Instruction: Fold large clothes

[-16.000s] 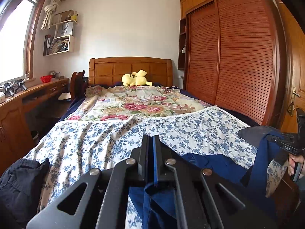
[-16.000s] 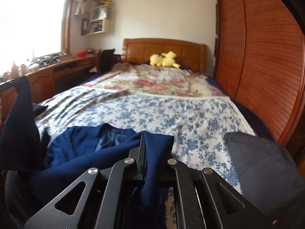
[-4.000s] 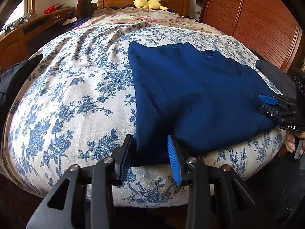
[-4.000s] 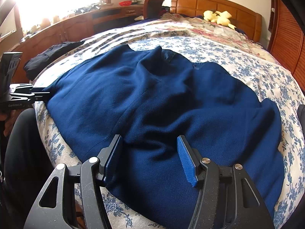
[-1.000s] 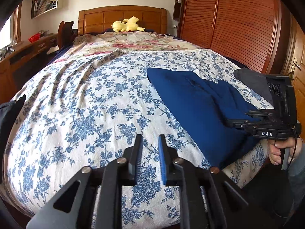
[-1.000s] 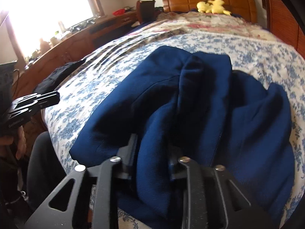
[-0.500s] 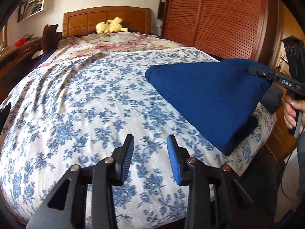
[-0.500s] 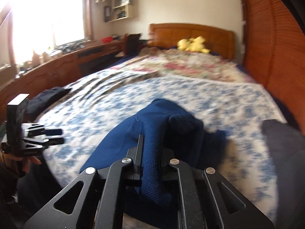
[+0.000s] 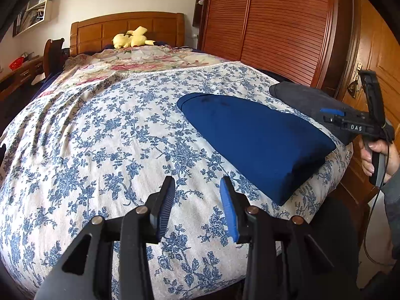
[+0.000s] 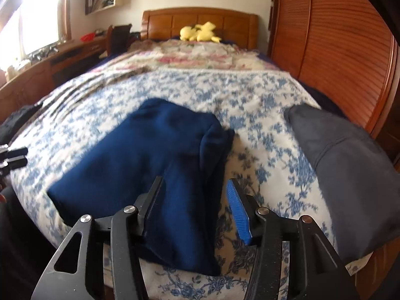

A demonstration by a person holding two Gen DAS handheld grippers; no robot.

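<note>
A navy blue garment (image 9: 252,137) lies folded into a thick bundle on the floral bedspread (image 9: 100,135), near the bed's right front corner. In the right wrist view the garment (image 10: 140,160) lies flat just ahead. My left gripper (image 9: 196,205) is open and empty, over bare bedspread to the left of the garment. My right gripper (image 10: 195,202) is open, its jaws spread on either side of the garment's near end, gripping nothing. The right gripper also shows in the left wrist view (image 9: 332,115), at the garment's right edge.
A dark grey folded garment (image 10: 345,165) lies on the bed's right corner. A louvred wooden wardrobe (image 9: 275,25) runs along the right side. A yellow plush toy (image 9: 132,40) sits by the headboard. Dark clothing (image 10: 15,122) lies at the bed's left edge.
My right gripper has opened and let the navy garment drop from its raised hold onto the bed. The left gripper stays open and has shifted little.
</note>
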